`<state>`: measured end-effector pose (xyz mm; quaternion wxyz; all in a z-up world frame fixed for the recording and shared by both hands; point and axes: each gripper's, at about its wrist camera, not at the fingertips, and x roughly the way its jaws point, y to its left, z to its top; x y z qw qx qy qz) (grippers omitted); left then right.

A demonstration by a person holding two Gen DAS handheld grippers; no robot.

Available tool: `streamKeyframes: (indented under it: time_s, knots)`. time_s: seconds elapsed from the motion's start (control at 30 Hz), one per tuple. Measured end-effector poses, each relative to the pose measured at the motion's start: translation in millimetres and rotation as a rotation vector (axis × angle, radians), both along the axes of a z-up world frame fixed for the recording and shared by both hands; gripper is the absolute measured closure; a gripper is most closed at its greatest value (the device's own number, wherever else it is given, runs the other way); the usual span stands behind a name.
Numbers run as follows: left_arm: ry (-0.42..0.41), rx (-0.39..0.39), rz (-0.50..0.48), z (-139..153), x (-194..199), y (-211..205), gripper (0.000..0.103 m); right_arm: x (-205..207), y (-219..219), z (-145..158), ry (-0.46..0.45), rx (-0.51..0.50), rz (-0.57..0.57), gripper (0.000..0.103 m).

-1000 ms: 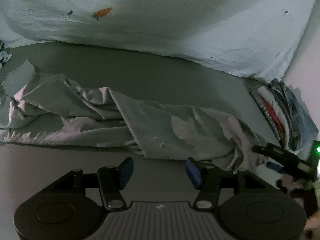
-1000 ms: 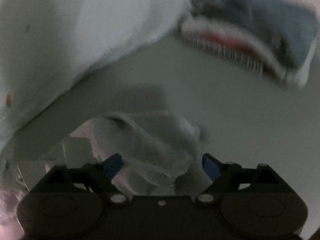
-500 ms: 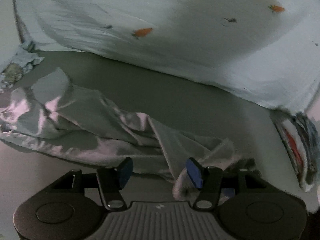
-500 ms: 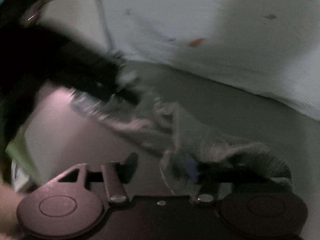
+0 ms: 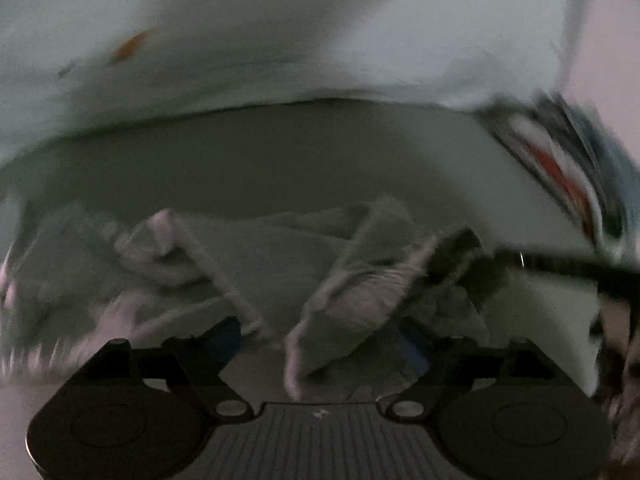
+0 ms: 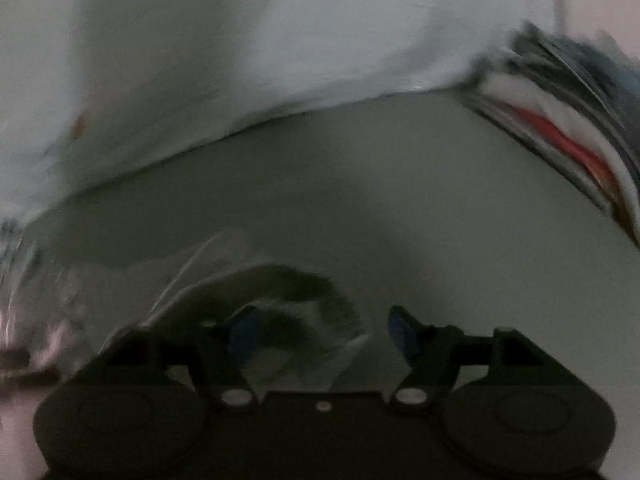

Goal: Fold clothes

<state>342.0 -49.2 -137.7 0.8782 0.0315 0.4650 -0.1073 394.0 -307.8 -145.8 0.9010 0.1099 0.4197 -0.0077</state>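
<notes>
A crumpled pale grey garment [image 5: 248,264] lies on the grey bed surface [image 5: 280,160]. A raised fold of it [image 5: 360,304] hangs between the fingers of my left gripper [image 5: 320,344], whose jaws stand apart. My right gripper [image 6: 324,328] is open, with the garment's edge [image 6: 288,304] bunched between and under its blue pads. In the left wrist view the right gripper [image 5: 560,268] shows as a dark bar at the right, against the cloth. Both views are blurred.
A pale blue quilt with carrot prints [image 5: 240,40] is heaped across the back. A stack of folded clothes with red and checked layers [image 6: 560,128] sits at the right, also in the left wrist view [image 5: 560,168].
Both views swung to the right, toward the folded stack. The garment has bunched up closer to both grippers, with a fold now rising between the left fingers.
</notes>
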Motion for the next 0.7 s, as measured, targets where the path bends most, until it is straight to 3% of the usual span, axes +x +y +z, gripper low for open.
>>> streamKeyframes:
  time_s: [0.13,0.27,0.43,0.47,0.5,0.57,0.7]
  knots:
    - [-0.059,0.15,-0.145,-25,14,-46,0.016,12,-6,-13,0.039,-0.047,-0.028,0.031]
    - [-0.115,0.309,-0.117,-44,27,-62,0.016,18,2,-32,0.117,-0.005,0.058,0.031]
    - [-0.089,0.437,-0.079,-66,39,-56,0.016,7,28,-46,0.152,-0.044,0.154,0.032]
    - [-0.071,0.451,-0.077,-70,40,-54,0.015,3,33,-44,0.136,-0.061,0.175,0.043]
    - [-0.066,0.466,-0.068,-72,40,-52,0.015,-2,38,-42,0.118,-0.062,0.205,0.065]
    - [-0.068,0.502,-0.046,-76,42,-49,0.015,-6,44,-39,0.107,-0.099,0.226,0.097]
    - [-0.123,0.591,-0.001,-72,49,-45,0.015,-15,49,-19,0.017,-0.254,0.184,0.097]
